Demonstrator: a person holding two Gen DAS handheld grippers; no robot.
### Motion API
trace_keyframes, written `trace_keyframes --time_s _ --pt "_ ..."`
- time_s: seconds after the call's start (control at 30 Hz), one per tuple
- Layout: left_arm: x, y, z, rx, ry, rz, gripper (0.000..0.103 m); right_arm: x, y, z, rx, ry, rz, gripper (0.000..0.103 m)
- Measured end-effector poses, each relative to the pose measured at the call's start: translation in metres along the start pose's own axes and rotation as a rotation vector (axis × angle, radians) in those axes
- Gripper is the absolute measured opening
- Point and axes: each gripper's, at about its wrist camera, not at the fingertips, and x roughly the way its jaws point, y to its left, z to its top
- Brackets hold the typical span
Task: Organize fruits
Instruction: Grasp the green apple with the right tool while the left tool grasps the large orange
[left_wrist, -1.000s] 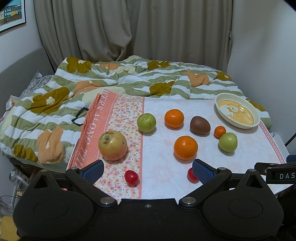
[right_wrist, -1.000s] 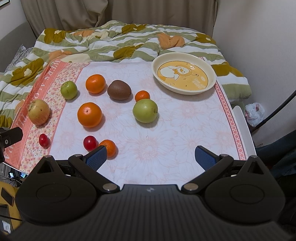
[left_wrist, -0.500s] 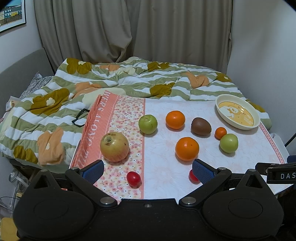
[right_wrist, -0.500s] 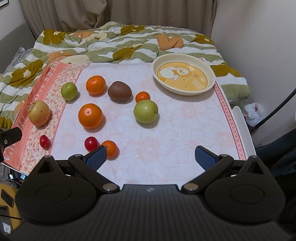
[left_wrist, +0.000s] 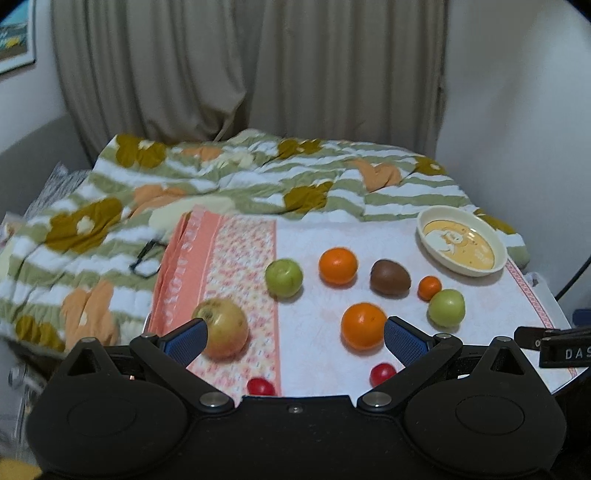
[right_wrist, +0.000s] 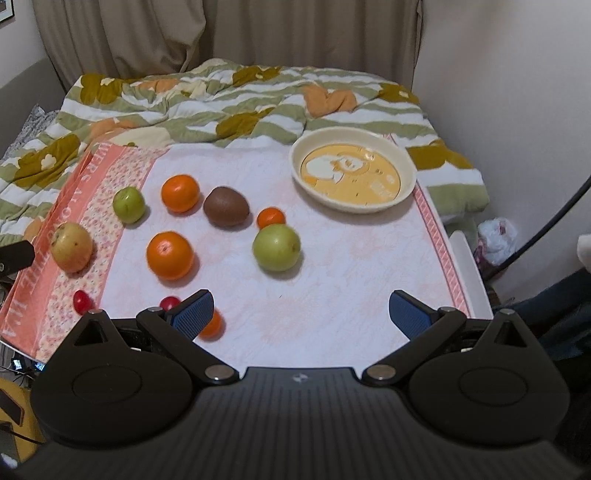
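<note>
Both hand-held grippers – left (left_wrist: 293, 338), right (right_wrist: 301, 312) – gape wide, holding nothing, above worktop's (right_wrist: 332, 295) near edge. Fruits lie loose on the cloth: cherry tomatoes (right_wrist: 82, 301) nearest, then oranges (right_wrist: 170, 254), green apples (right_wrist: 276, 247), kiwi (right_wrist: 226, 206). Bowl (right_wrist: 352, 168) sits far right.

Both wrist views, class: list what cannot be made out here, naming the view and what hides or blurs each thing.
- Small orange, right wrist view: partly behind a finger of the right hand-held gripper.
- Red tomato, left wrist view: lower part cut off by the left hand-held gripper body.
- Bowl picture: blurred, design unclear.
- Cloth lettering, left wrist view: blurred, unreadable.
- Wall picture: cut off by the edge.
</note>
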Motion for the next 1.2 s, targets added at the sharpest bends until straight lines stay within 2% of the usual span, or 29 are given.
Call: trace_keyframes --time_s 0.2,0.4,0.6,0.77,1.0,1.2 --pt "0.020 -0.018 0.004 0.016 -0.029 0.013 0.103 0.025 -0.023 0.008 -0.068 -0.048 0.048 0.103" --pt "0.046 -0.043 0.000 0.000 -0.015 0.061 0.103 0.062 -0.038 0.018 -0.208 -0.073 0.166 0.103" --pt "0.077 -0.066 -0.009 -0.049 0.003 0.122 0.103 0.100 -0.046 0.026 -0.322 -0.054 0.301 0.103" --pt "0.105 -0.081 -0.015 -0.069 0.040 0.176 0.102 0.128 -0.047 0.029 -0.374 -0.033 0.370 0.103" --pt "0.142 -0.099 -0.023 -0.054 0.098 0.201 0.101 0.156 -0.046 0.031 -0.428 -0.010 0.457 0.103" --pt "0.165 -0.102 -0.022 -0.044 0.129 0.211 0.091 0.167 -0.045 0.032 -0.463 -0.006 0.513 0.102"
